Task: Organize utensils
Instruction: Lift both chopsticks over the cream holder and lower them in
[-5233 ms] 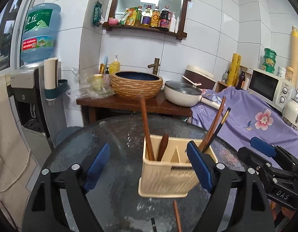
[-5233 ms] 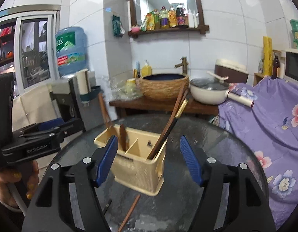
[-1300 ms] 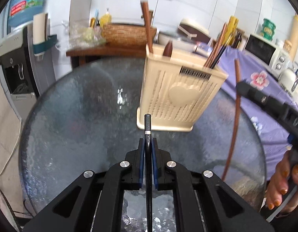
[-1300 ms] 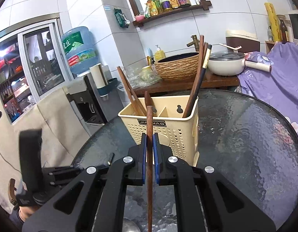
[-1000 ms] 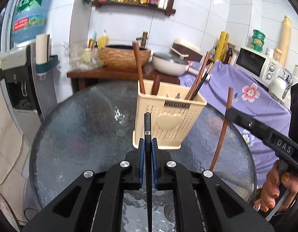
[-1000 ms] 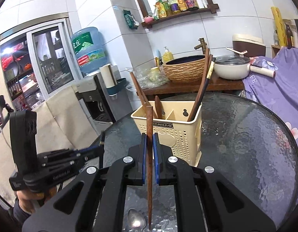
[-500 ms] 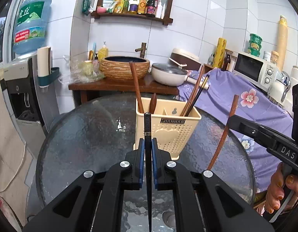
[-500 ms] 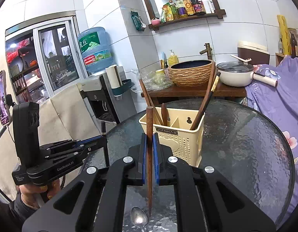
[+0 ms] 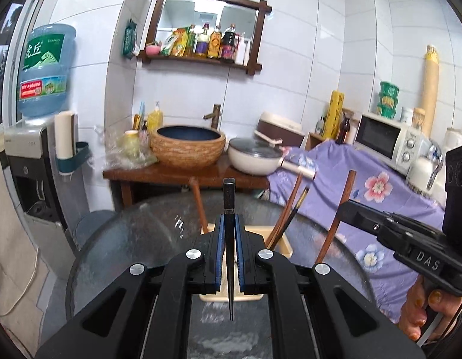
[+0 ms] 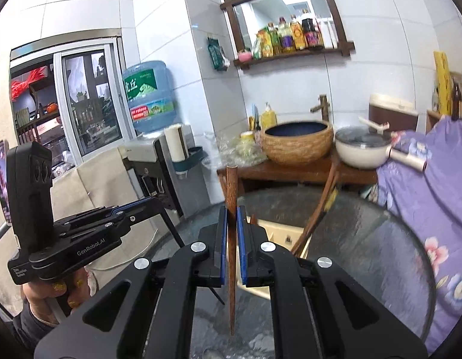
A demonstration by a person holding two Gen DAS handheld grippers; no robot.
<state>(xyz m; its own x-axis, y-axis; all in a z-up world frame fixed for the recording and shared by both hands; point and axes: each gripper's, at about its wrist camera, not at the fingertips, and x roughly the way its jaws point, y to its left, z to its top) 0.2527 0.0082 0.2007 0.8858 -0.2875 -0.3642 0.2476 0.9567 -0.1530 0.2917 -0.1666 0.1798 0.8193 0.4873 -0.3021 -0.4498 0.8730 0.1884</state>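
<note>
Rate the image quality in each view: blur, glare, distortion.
Left wrist view: strong fisheye bending of the wall tiles, motion blur on the holder, glare on the glass table; the black chopstick stays sharp. Right wrist view: same bending, the holder's chopsticks smeared, the brown chopstick sharp.

We see a bright, evenly lit room in both views. The mirror (image 9: pixel 208 15) above the shelf reflects a ceiling lamp, the main visible light source. Below the mirror, the white wall tiles (image 9: pixel 320 45) carry soft sheen, and the glass table (image 9: pixel 141 239) shows pale glints. Shadows are weak. Straight tile lines bow strongly towards the frame edges, and the corners fall to black. The cream utensil holder (image 10: pixel 278 233) and the sticks in it are smeared with motion blur in the right wrist view.
</note>
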